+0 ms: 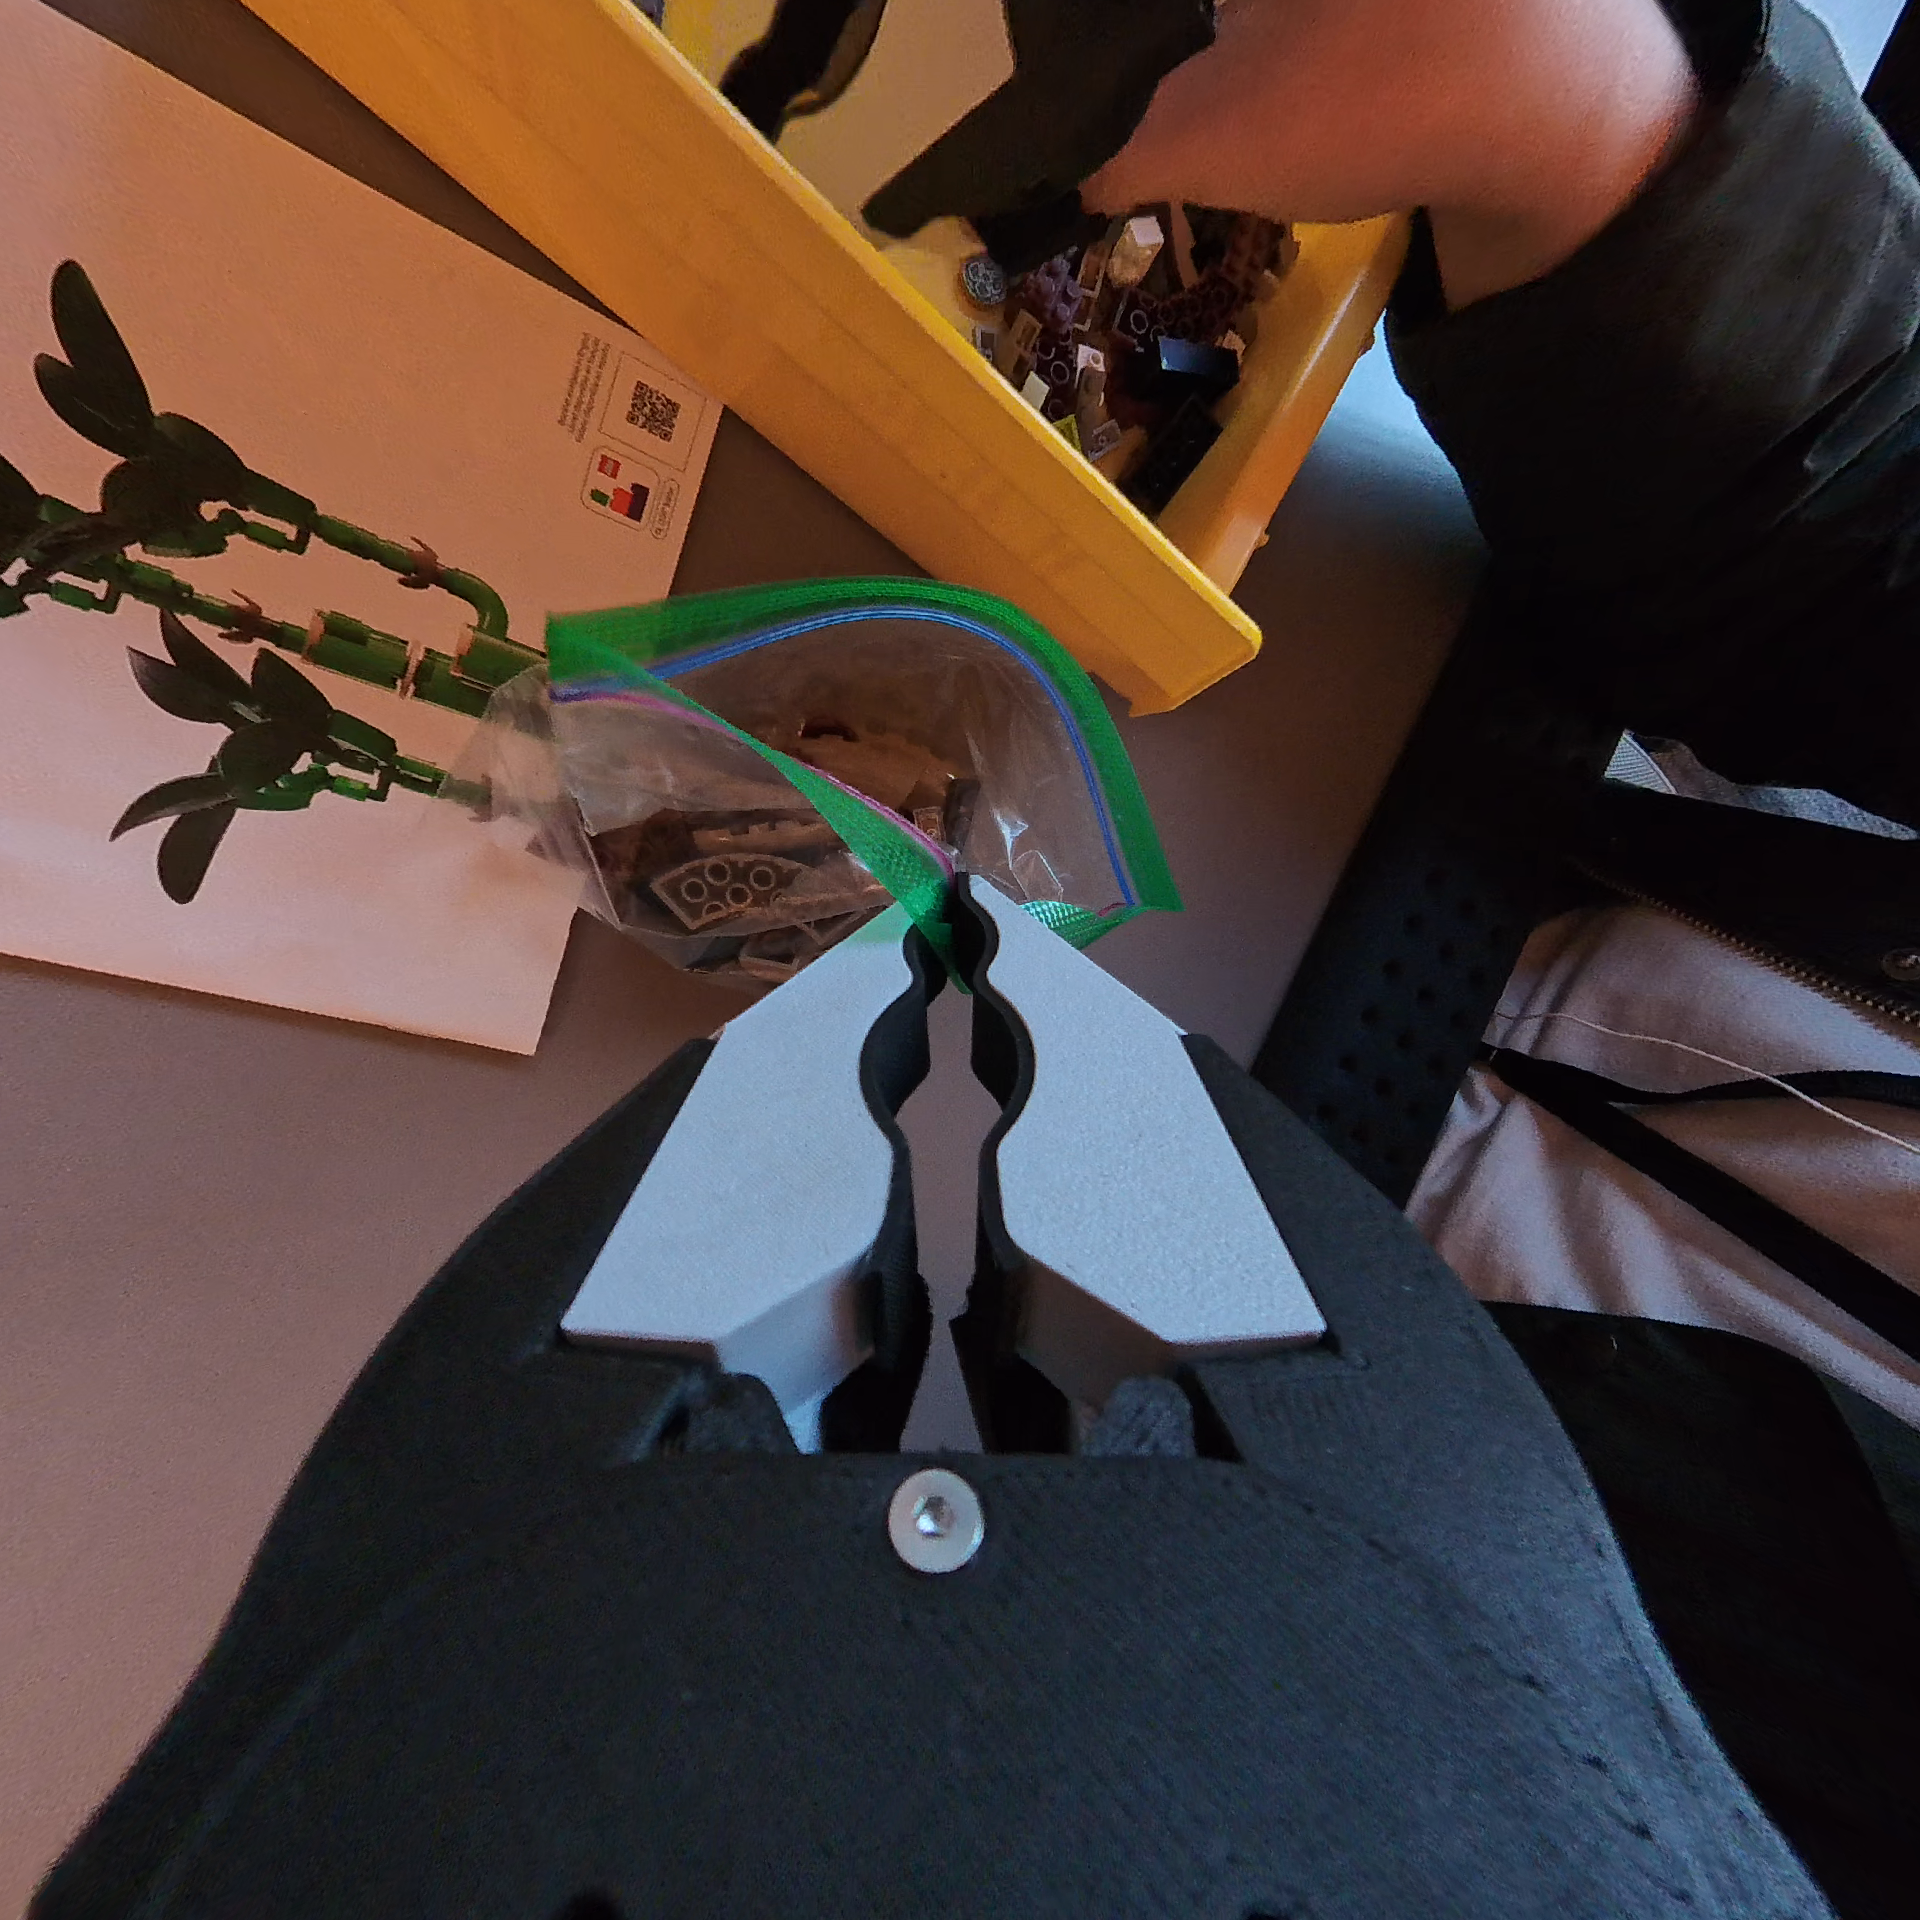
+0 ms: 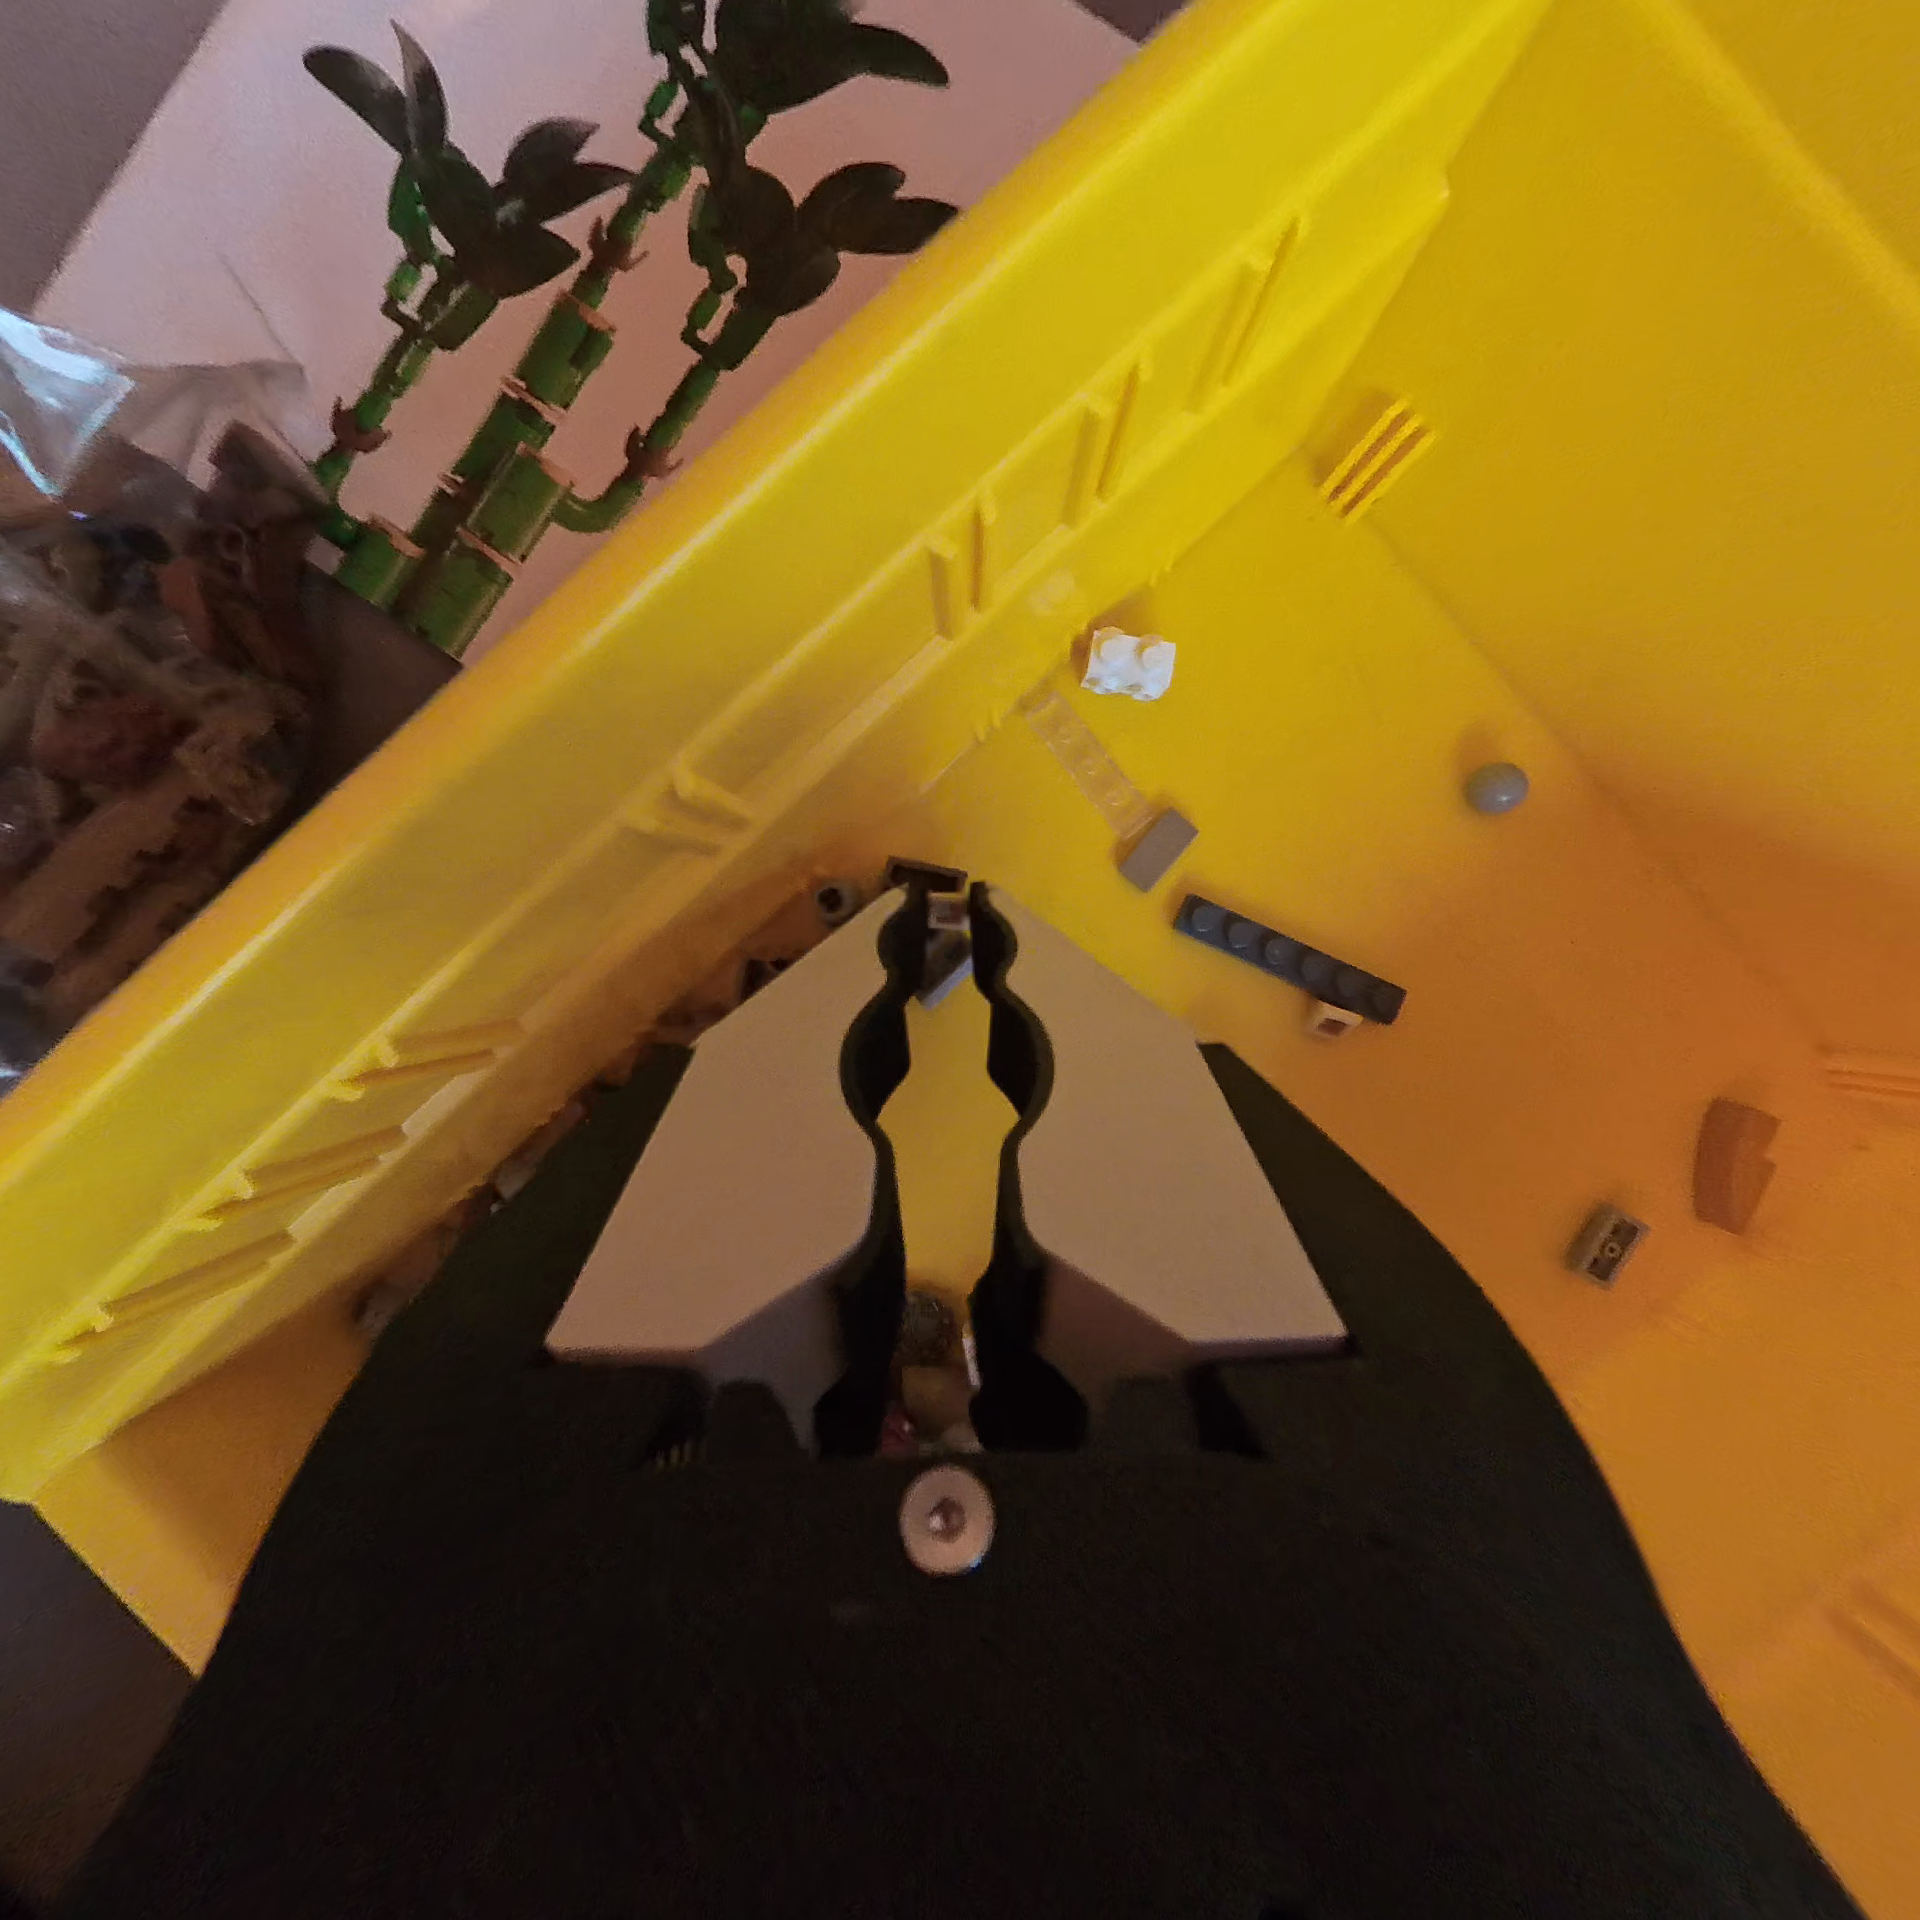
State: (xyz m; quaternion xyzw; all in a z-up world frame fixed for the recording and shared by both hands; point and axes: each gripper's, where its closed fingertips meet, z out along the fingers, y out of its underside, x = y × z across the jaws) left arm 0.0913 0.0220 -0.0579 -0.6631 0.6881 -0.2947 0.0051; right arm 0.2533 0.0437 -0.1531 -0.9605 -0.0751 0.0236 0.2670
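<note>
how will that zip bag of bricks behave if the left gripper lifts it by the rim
The zip bag is thin clear film, so it will likely sag. The left gripper pinches only its green rim, and the bricks sit low, so it would probably swing. Its mouth gapes, so tilting may spill pieces.

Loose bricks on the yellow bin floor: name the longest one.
The dark grey studded plate, a long thin strip right of the right gripper; the others are short.

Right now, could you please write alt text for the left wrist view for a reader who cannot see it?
The left tool is shut on the green zip edge of a clear bag of small building bricks, whose mouth gapes open. The bag lies partly on an instruction sheet picturing a green plant, beside a yellow bin holding more bricks.
</note>
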